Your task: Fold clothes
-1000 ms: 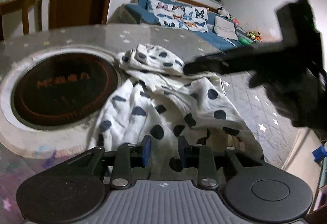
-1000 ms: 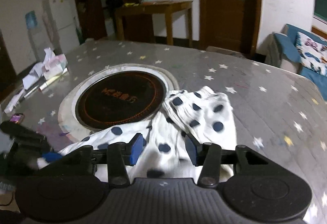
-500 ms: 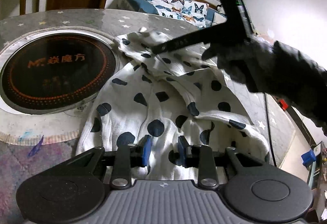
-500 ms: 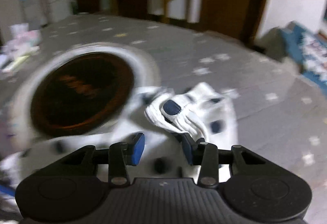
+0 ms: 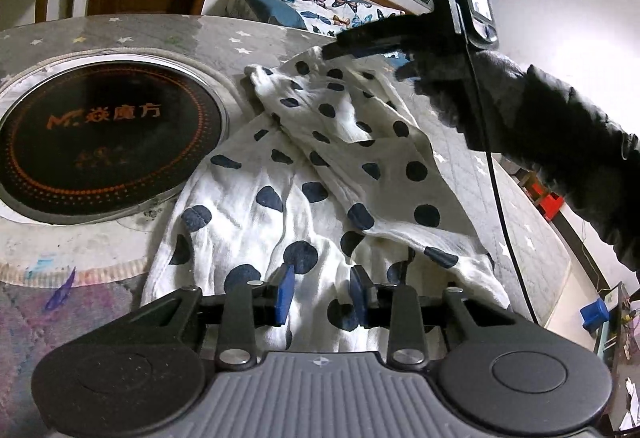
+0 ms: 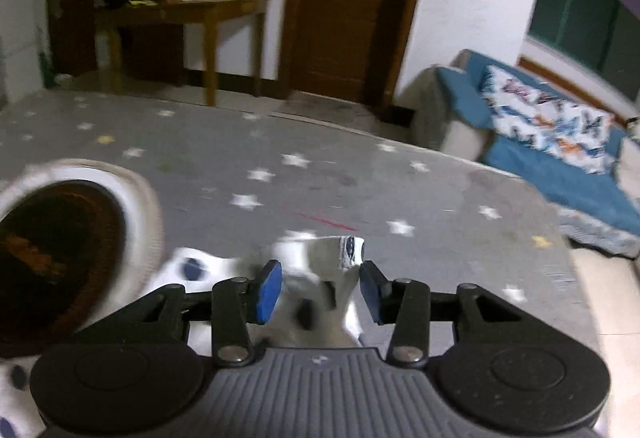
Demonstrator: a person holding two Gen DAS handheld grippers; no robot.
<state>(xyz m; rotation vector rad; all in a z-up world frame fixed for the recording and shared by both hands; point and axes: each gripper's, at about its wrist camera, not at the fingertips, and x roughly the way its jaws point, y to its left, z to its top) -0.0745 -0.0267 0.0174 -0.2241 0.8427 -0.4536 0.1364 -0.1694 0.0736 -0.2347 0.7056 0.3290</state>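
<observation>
A white cloth with navy dots (image 5: 320, 166) lies crumpled on the grey star-print table (image 5: 160, 34), its left edge over the rim of a round black hob (image 5: 100, 134). My left gripper (image 5: 320, 294) hovers at the cloth's near edge. Its jaws are opening, and fabric shows in the gap with no pinch on it. A black-gloved hand (image 5: 500, 98) holds my right gripper (image 5: 334, 48) at the cloth's far corner. In the right wrist view a raised fold of the cloth (image 6: 316, 258) stands between the blue pads (image 6: 268, 290) of my right gripper (image 6: 320, 290). Those jaws are opening too, and blur hides any contact.
The hob (image 6: 52, 258) fills the left of the right wrist view. Bare table (image 6: 320, 178) stretches beyond the cloth to its far edge. A blue sofa (image 6: 560, 158) and a wooden desk (image 6: 188, 10) stand past it. A black cable (image 5: 496, 178) hangs from the right gripper.
My right gripper has swung right and forward to the cloth's far corner, and a fold now sits between its pads. The left gripper has stayed at the near edge.
</observation>
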